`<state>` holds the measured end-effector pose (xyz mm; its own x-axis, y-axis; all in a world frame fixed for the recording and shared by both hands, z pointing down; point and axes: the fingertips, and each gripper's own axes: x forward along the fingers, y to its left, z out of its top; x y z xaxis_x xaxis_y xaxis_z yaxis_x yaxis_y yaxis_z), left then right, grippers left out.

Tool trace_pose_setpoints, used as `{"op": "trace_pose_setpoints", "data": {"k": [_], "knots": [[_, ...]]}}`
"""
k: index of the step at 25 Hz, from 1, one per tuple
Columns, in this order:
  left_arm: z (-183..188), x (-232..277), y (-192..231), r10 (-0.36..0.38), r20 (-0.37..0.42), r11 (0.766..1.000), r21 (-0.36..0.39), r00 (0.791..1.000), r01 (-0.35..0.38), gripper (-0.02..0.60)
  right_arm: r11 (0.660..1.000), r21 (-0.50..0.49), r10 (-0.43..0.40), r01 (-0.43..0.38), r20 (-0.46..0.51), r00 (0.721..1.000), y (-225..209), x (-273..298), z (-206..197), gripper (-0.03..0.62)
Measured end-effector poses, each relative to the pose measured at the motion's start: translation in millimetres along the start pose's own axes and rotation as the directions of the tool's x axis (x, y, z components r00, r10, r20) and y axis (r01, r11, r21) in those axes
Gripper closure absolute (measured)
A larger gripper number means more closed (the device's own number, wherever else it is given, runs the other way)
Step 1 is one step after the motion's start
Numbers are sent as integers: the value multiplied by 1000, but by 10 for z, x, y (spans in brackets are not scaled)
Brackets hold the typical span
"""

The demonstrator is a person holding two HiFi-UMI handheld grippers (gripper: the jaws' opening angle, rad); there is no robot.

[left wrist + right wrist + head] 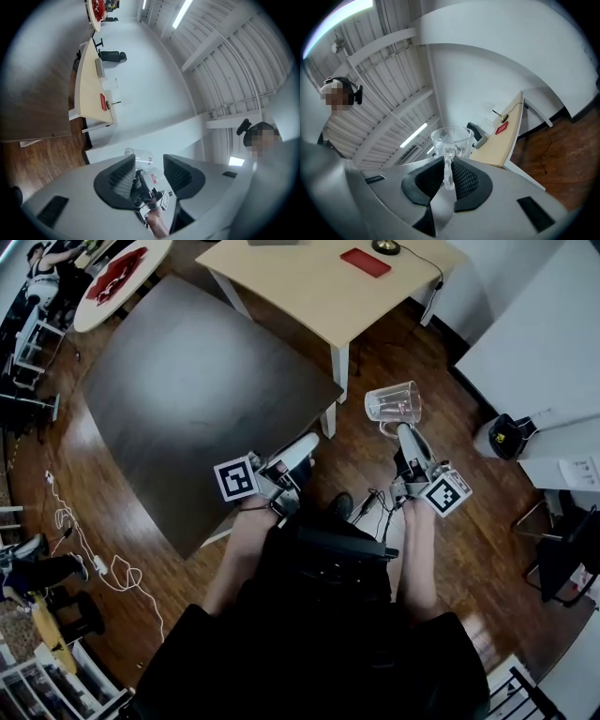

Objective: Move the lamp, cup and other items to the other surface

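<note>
1. My right claw (449, 174) is clenched on the handle of the cup (451, 139). Both pads press the clear handle from either side, and the cup's body sits just past the claw tips.
2. In the head view the cup is in the air over the wood floor (450, 427). It is just off the corner of the dark bench (197, 399) and touches neither bench.
3. My left claw (149, 171) is released: the jaws stand apart with nothing between the pads. Through the gap I see only the right claw and the cup, farther off.
4. In the head view the left claw sits at the dark bench's edge, with the marker cube behind it and the hand under that.
5. The light bench (309, 282) stands beyond the dark one, corner to corner with it.
6. The lamp (385, 247) is on the light bench at its far edge, cut off by the top of the head view. Its cable (433, 282) runs off the side.
7. A flat red item (365, 262) lies on the light bench just beside the lamp.
8. A round white table (141, 277) at the upper left carries something red; I cannot tell what it is.
</note>
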<state>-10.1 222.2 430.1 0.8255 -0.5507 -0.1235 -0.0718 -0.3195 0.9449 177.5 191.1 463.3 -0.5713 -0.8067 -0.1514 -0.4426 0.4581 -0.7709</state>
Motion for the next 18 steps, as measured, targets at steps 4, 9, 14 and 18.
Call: {"op": "trace_pose_setpoints", "data": {"k": [4,9,14,18], "knots": [[15,250,104,-13,-44,1000,-29,999,12,373,998,-18,-58,59,36,998,-139,-78,161,528],[74,724,290,-69,-111,996,-60,991,62,373,994,-25,-103,104,67,992,-380,-69,357,528],[335,1209,461,-122,-139,988,-108,983,107,373,984,-46,-168,173,88,982,-639,106,653,528],[623,1531,590,-150,-158,982,-136,976,129,373,981,-46,-184,190,113,976,-781,377,901,528]]}}
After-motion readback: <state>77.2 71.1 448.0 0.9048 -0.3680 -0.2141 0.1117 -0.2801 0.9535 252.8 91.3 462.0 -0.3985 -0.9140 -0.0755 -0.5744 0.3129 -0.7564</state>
